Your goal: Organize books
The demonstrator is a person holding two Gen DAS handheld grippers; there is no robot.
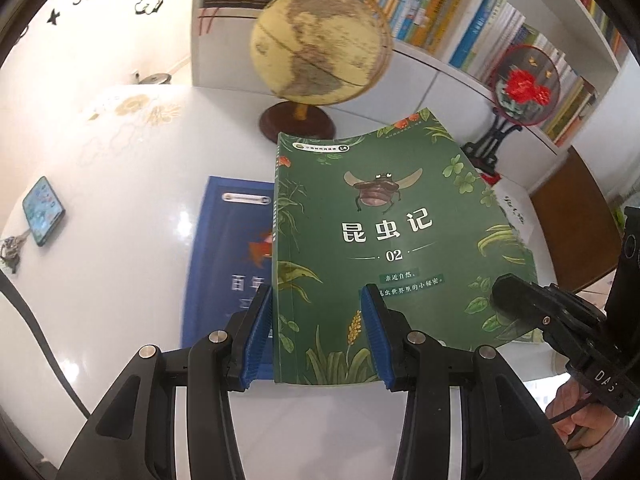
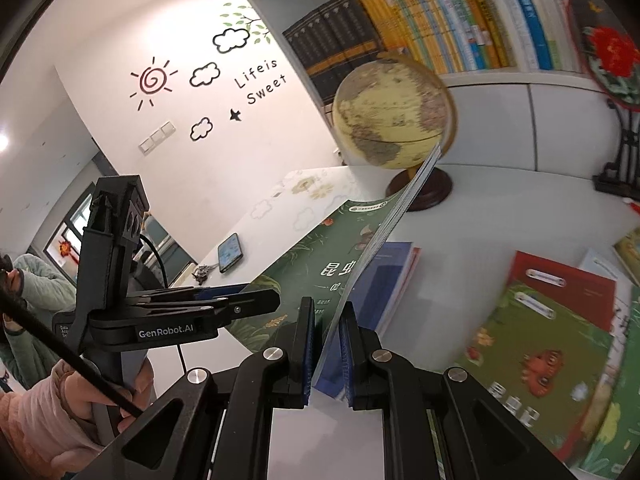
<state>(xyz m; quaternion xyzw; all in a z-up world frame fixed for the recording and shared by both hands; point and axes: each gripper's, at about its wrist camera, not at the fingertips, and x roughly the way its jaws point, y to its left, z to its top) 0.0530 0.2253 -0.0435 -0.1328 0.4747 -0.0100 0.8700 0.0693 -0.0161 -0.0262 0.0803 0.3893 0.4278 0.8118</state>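
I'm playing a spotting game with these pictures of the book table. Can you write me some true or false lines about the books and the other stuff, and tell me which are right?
1. The green book has a bug drawn on its cover. True.
2. The globe lies tipped over on the table. False: it stands upright on its round brown base.
3. A blue book lies on the table partly under the green book. True.
4. The right gripper has wide open fingers with nothing between them. False: they pinch the green book's edge.
5. A phone lies on the table beside some keys. True.
6. The shelves behind the globe are bare. False: they are packed with books.
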